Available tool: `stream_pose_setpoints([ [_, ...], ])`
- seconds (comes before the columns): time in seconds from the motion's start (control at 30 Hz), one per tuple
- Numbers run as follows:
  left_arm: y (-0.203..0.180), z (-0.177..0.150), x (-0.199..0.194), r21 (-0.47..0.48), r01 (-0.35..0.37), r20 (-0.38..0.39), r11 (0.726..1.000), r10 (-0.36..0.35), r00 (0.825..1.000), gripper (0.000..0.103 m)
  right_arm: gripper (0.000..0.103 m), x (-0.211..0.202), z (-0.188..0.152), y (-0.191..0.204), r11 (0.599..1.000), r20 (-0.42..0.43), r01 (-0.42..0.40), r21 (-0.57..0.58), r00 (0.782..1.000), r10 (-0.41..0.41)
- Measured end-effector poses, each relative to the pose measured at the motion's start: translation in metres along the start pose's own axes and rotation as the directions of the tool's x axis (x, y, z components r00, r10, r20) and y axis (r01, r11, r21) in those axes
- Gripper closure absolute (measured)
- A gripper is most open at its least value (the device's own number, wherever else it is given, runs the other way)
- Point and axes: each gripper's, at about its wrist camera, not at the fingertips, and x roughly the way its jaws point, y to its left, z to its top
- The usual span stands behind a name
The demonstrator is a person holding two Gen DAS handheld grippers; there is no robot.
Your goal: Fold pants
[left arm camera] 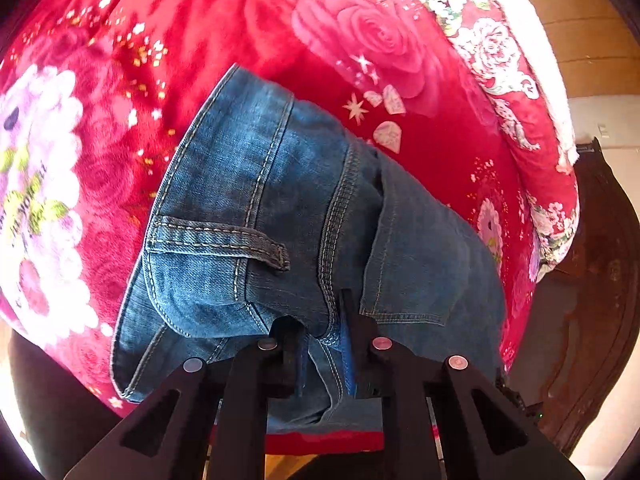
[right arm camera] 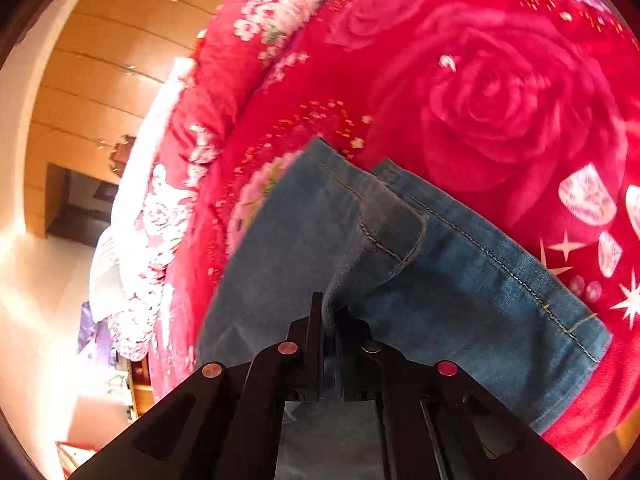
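The blue jeans (left arm camera: 256, 208) stretch away over the red floral blanket (left arm camera: 440, 160), left gripper (left arm camera: 324, 332) and right gripper (right arm camera: 330, 320) each clamped on denim at its near edge.

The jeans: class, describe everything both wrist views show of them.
The jeans are blue, faded denim with pale contrast stitching. The left wrist view shows the waistband end with a belt loop and a pocket edge; the right wrist view shows hemmed leg ends stacked one over the other. They lie partly folded on a red rose-print blanket. The left tool pinches a fold near the waist; the right tool pinches a fold of leg fabric.
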Motion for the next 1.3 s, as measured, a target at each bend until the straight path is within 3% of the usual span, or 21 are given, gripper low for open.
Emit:
stream_pose_setpoints([
  [0.13, -0.003, -0.022, -0.024, 0.063, 0.049, -0.003, 0.997, -0.049, 0.999, 0.090, 0.100, -0.033, -0.012, -0.001, 0.997, 0.002, -0.075, -0.029, 0.997, 0.075],
  [0.27, 0.017, -0.054, -0.034, 0.076, 0.061, -0.059, 0.995, -0.056, 0.997, 0.090, 0.100, -0.062, -0.031, -0.029, 0.994, 0.010, -0.106, 0.034, 0.994, 0.106],
  [0.43, 0.050, -0.070, 0.004, 0.037, -0.025, -0.162, 0.999, 0.031, 0.986, 0.089, 0.100, -0.066, -0.058, -0.079, 0.992, -0.012, -0.037, 0.125, 0.999, 0.038],
  [0.53, 0.061, -0.065, 0.023, -0.018, -0.036, -0.203, 0.999, 0.032, 0.979, 0.088, 0.100, -0.053, -0.067, -0.099, 0.987, -0.042, 0.032, 0.155, 0.999, -0.025],
  [0.63, 0.052, -0.064, 0.023, 0.046, -0.059, -0.189, 0.997, 0.067, 0.980, 0.085, 0.095, -0.047, -0.069, -0.105, 0.984, -0.041, 0.040, 0.172, 0.999, -0.033],
  [0.77, 0.046, -0.063, 0.015, 0.065, -0.029, -0.219, 0.997, 0.043, 0.975, 0.078, 0.088, -0.051, -0.065, -0.106, 0.982, -0.056, 0.054, 0.180, 0.997, -0.044],
  [0.87, 0.047, -0.062, -0.004, 0.101, 0.013, -0.230, 0.995, 0.010, 0.973, 0.073, 0.084, -0.068, -0.061, -0.109, 0.981, -0.037, 0.112, 0.161, 0.994, -0.108],
  [0.93, 0.046, -0.051, -0.020, 0.129, 0.027, -0.201, 0.991, -0.001, 0.980, 0.073, 0.084, -0.089, -0.054, -0.107, 0.976, 0.026, 0.175, 0.132, 0.983, -0.179],
  [1.0, 0.043, -0.032, -0.037, 0.133, 0.009, -0.128, 0.991, 0.008, 0.992, 0.067, 0.084, -0.107, -0.043, -0.092, 0.967, 0.107, 0.247, 0.066, 0.962, -0.253],
  [1.03, 0.042, -0.018, -0.043, 0.124, -0.005, -0.091, 0.992, 0.016, 0.996, 0.056, 0.084, -0.108, -0.038, -0.081, 0.967, 0.127, 0.252, 0.028, 0.959, -0.253],
  [1.1, 0.043, 0.011, -0.046, 0.068, -0.005, -0.042, 0.998, 0.008, 0.999, 0.040, 0.084, -0.098, -0.028, -0.044, 0.972, 0.120, 0.218, -0.093, 0.971, -0.206],
  [1.2, 0.046, 0.048, -0.030, -0.034, 0.025, -0.050, 0.999, -0.027, 0.998, 0.039, 0.083, -0.054, -0.023, 0.025, 0.952, 0.014, 0.101, -0.290, 0.995, -0.102],
  [1.3, 0.051, 0.071, -0.008, -0.103, 0.029, -0.089, 0.994, -0.039, 0.995, 0.039, 0.079, 0.011, -0.027, 0.093, 0.907, -0.153, -0.023, -0.421, 0.987, -0.046],
])
